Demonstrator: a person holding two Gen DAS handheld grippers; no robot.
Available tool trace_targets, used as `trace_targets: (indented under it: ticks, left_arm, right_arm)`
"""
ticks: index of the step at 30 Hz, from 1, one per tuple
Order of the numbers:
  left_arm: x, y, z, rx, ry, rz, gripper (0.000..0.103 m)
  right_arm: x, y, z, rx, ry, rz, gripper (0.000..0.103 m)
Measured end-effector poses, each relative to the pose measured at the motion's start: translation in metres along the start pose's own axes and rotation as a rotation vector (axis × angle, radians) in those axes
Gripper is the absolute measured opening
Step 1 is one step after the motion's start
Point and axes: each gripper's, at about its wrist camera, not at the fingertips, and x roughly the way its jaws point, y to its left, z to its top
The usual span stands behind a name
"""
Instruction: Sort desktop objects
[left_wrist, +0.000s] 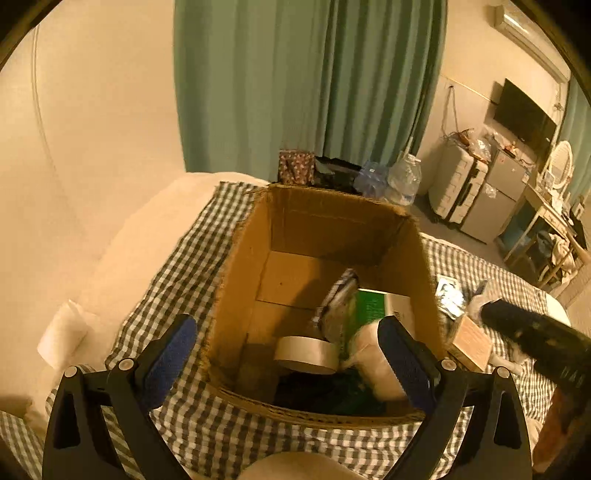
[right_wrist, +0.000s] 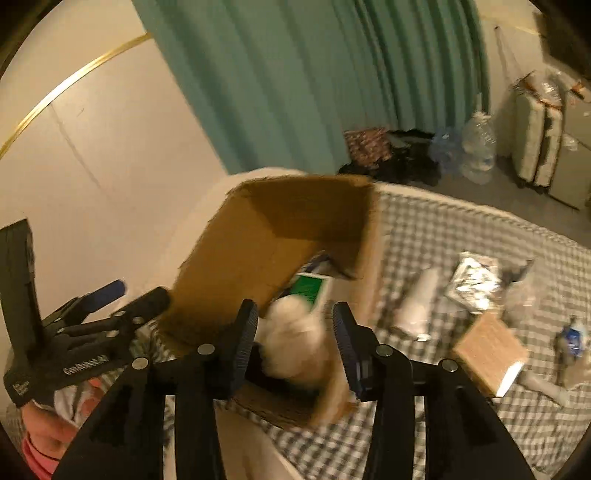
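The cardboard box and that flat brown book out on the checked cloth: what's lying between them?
In the right wrist view, a white tube lies on the cloth between the box and the book.

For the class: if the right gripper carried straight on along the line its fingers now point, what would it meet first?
Most likely the white roll lying in the cardboard box, framed between the right gripper's open fingers. Blur leaves depth uncertain.
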Motion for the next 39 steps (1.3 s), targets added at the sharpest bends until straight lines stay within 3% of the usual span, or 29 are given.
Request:
trace_targets:
  ticks: [5,9,14,20,23,30,35,36,39]
  left_arm:
    - [-0.009,-0.056,-0.013,0.082,-0.011,-0.056,0.101]
    - [-0.006,-0.123,-0.038,0.147,0.027,-0.156,0.101]
    - [0.012,-0.203,-0.081,0.23,0.069,-0.217,0.101]
    - [0.061,-0.268,-0.117,0.328,0.163,-0.206,0.101]
    - [0.083,-0.284,-0.117,0.364,0.146,-0.217,0.101]
    - [0.135,-0.312,-0.101,0.465,0.162,-0.212,0.101]
    - [0.167,-0.321,-0.098,0.53,0.259,-0.317,0.101]
    - [0.168,-0.323,-0.099,0.546,0.261,-0.344,0.101]
    - [0.171,-0.327,-0.102,0.595,0.217,-0.331,0.102]
  right_arm:
    - [-0.055,-0.057,-0.011,0.07,-0.077,-0.135,0.051]
    - [-0.093,-0.108,-0.035,0.139,-0.105,-0.253,0.058]
    - [-0.114,-0.181,-0.087,0.205,-0.057,-0.371,0.061]
    - [-0.095,-0.24,-0.127,0.29,0.031,-0.38,0.061]
    - [-0.081,-0.253,-0.136,0.301,0.054,-0.36,0.061]
    - [-0.048,-0.275,-0.129,0.272,0.13,-0.298,0.061]
    - [-0.031,-0.285,-0.117,0.267,0.158,-0.31,0.062]
    - [-0.028,-0.286,-0.117,0.263,0.161,-0.304,0.062]
    - [-0.025,-0.287,-0.119,0.253,0.165,-0.288,0.062]
